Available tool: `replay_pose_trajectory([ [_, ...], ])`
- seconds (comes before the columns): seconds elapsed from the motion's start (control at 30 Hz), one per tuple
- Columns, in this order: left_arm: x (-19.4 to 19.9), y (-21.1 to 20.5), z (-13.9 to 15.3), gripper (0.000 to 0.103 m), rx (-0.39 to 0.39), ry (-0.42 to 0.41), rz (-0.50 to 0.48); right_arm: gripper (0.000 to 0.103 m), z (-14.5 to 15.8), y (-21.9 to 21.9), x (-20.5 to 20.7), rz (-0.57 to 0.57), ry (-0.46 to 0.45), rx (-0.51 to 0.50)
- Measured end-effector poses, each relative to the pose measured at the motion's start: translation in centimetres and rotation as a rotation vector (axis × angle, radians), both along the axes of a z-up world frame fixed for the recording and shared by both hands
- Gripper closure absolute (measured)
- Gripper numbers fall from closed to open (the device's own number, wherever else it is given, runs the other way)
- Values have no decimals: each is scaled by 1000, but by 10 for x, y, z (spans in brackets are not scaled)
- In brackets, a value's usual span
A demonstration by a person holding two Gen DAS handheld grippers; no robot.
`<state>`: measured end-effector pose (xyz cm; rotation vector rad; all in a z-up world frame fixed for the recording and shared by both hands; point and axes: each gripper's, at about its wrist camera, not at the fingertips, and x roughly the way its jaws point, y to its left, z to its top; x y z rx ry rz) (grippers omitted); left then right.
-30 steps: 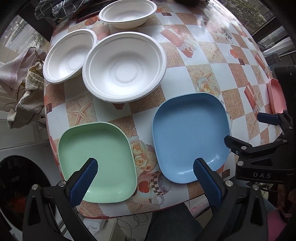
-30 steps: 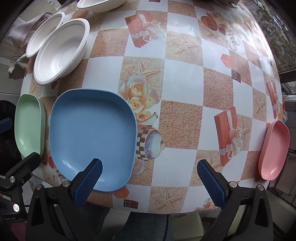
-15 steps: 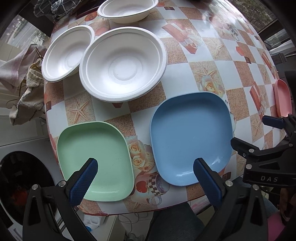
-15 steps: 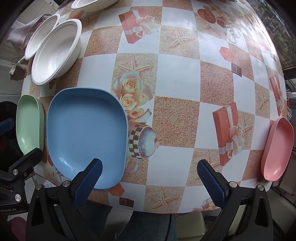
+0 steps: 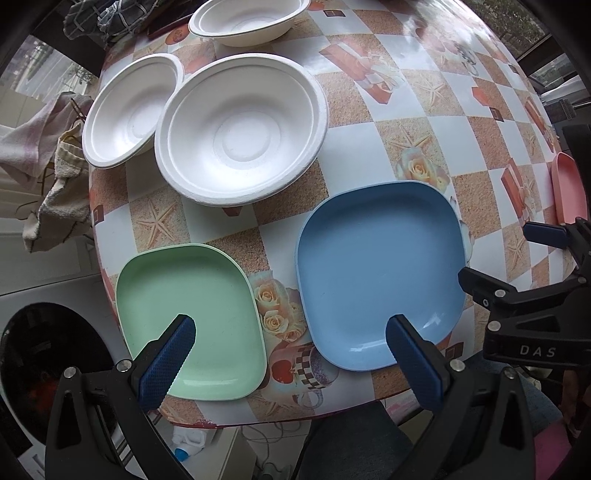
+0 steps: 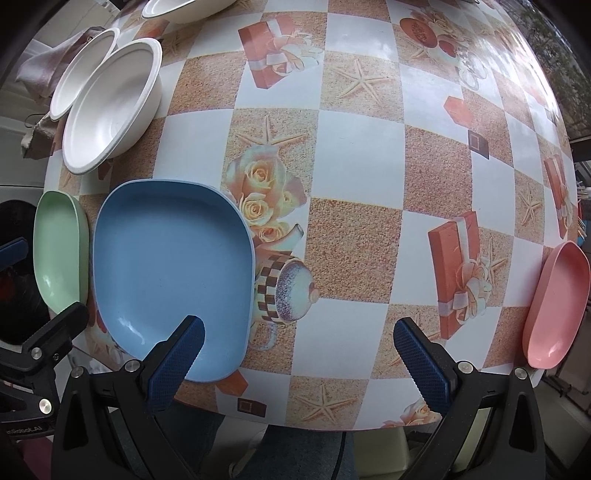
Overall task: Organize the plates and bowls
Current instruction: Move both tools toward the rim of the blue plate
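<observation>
Table [image 6: 354, 158]: round, checkered oilcloth with starfish, rose and gift-box print; its near edge shows in both views. Floor, some cloth [image 5: 48, 177] hanging off to the left, and a dark round opening [image 5: 40, 354] sit below the left edge.

Blue plate [image 5: 376, 266] near the front edge, green plate [image 5: 184, 295] just beside it on the left, small gap between them. Pink plate [image 6: 554, 302] well apart at the right edge.

Big white bowl [image 5: 240, 133] behind the green and blue plates; a smaller white bowl [image 5: 125, 110] to its left, rim tucked under or against the big one, can't tell which. Third white bowl [image 5: 247, 18] further back.

Left gripper [image 5: 288, 347]: jaws spread wide, holding nothing, hovering over the front edge, tips over the green and blue plates.

Right gripper [image 6: 295, 343]: jaws equally wide, empty, left tip over the blue plate's near corner, right tip over bare oilcloth.
</observation>
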<state>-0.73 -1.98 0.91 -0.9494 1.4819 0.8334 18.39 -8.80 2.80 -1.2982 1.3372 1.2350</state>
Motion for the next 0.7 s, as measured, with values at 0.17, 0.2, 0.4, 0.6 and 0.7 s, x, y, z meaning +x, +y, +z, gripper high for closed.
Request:
replay_pose_trajectory([
  [0.17,-3,-1,-2,0,-2,8,-7,0,-15,-6,-3,7,6,2],
  [0.2,-4,-1,-2,0,-2,10,-9,0,-14,-6,-3,8,7,1],
  [0.4,-4,1,-5,0,3,30,-15,0,-23,-5,-3,10,-10,-14],
  [0.6,-1,-2,-12,0,-2,70,-26,0,-30,-11,7,0,-25,-24],
  [0.7,6,-4,-18,0,-8,82,-39,0,-37,-18,17,-23,-35,-42],
])
